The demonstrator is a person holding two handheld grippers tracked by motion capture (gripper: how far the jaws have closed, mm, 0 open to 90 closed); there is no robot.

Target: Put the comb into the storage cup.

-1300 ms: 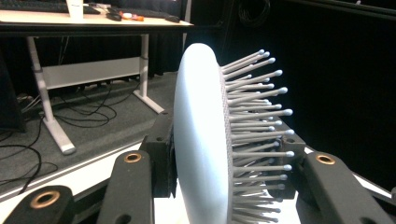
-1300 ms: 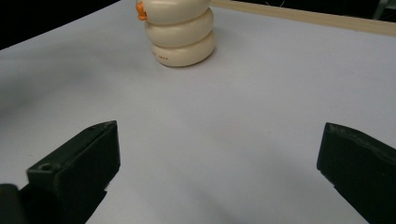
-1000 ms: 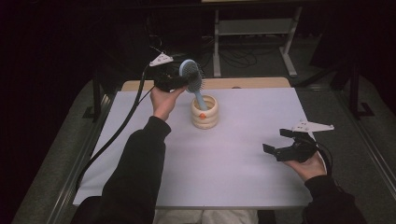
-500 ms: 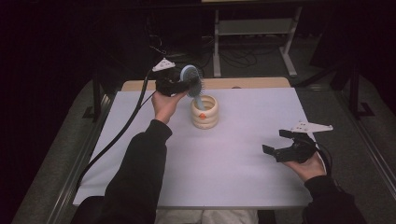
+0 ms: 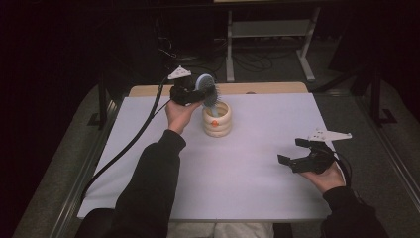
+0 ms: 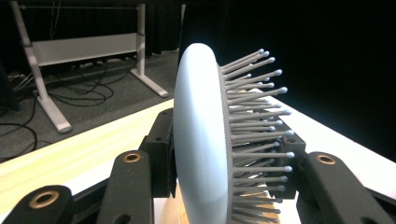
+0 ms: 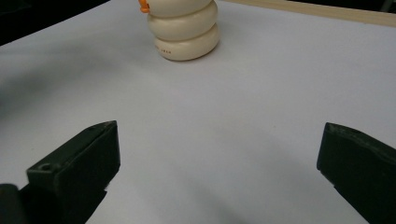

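White table (image 5: 247, 188) w/ wood strip at far edge; dark room beyond, a metal frame (image 5: 267, 29) & cables on floor; near right, right gripper (image 5: 301, 154) low over sheet, jaws wide apart, empty; far left, left gripper (image 5: 198, 91) clamps pale-blue hairbrush (image 5: 204, 82) over ribbed cream holder (image 5: 217, 119); left gripper view shows bristles (image 6: 252, 126) pointing right.

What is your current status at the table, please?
Left gripper shut on hairbrush, handle in cream holder. Right gripper open, idle. Nothing in the way.
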